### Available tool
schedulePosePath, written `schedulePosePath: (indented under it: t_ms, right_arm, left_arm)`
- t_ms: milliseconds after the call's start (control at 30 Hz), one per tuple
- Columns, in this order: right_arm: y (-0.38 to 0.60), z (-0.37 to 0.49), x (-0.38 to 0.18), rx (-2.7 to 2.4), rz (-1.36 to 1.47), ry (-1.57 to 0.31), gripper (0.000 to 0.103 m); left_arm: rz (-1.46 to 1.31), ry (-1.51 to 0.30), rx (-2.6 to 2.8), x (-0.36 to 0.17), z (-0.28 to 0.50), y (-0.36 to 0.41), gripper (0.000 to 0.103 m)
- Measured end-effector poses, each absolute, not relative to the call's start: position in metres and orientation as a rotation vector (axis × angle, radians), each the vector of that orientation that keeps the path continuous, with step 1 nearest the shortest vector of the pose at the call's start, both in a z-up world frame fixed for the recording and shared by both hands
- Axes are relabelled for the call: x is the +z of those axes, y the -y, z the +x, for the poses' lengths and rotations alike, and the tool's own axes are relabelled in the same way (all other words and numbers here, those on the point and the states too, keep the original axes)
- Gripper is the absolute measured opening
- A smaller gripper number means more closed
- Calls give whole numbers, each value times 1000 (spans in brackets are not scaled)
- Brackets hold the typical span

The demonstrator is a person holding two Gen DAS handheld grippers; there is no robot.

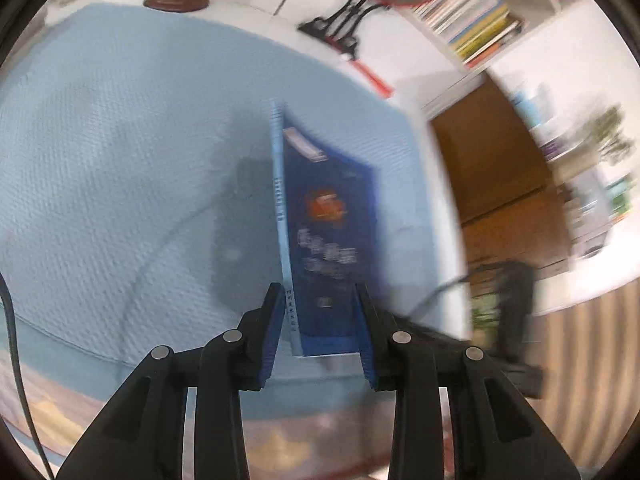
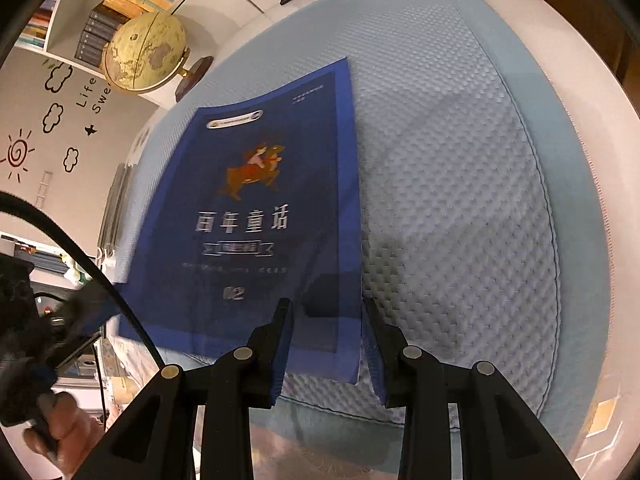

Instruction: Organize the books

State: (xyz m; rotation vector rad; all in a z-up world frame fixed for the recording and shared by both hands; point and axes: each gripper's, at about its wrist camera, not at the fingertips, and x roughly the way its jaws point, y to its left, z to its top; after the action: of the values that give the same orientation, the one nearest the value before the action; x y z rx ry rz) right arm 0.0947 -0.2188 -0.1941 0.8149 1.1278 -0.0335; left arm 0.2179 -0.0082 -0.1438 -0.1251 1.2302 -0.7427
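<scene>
A pale blue quilted mat [image 2: 460, 160] covers most of the desk [image 2: 592, 100], and a globe [image 2: 146, 52] stands near its far corner, with shelves of books [image 1: 476, 20] behind.

The blue book [image 2: 256, 216] is raised off the mat, and both tools hold its near, lower edge. In the left wrist view it stands on edge, spine [image 1: 280, 208] to the left and cover turned right. This probably keeps it upright so it can be slotted among the shelved books.

The left gripper [image 1: 318, 312] clamps the book near the spine. The right gripper [image 2: 326, 320] holds the bottom corner by the cover's free edge, which steadies the thin, slightly bowed cover.

Both tools slope down toward the mat. A hand [image 2: 60, 436] shows at the lower left of the right wrist view.
</scene>
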Motion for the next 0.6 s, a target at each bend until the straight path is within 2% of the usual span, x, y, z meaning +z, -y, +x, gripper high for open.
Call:
schedulePosePath:
  t_ms: [67,133,367,467,600]
  right_arm:
    - [223,88,-194,-31,832,-1121,34]
    - [225,86,-194,-31,842,-1118,34]
    - [226,82,-195,-25,826,-1122,34]
    - [228,83,-195,-18,843,-1127,34]
    - [235,84,-198,-5,904,-1131,34]
  left_arm:
    - [-40,-1227,-684,-158,217,13,29]
    - [-88,-1267,-671,-168,223,1,29]
    - [-189,-1282,-704,-161,244,-6,29]
    - [-364,-1295,-811,-144,239,-8,29]
    - [-323,-1280,-832,-143,231,8,30]
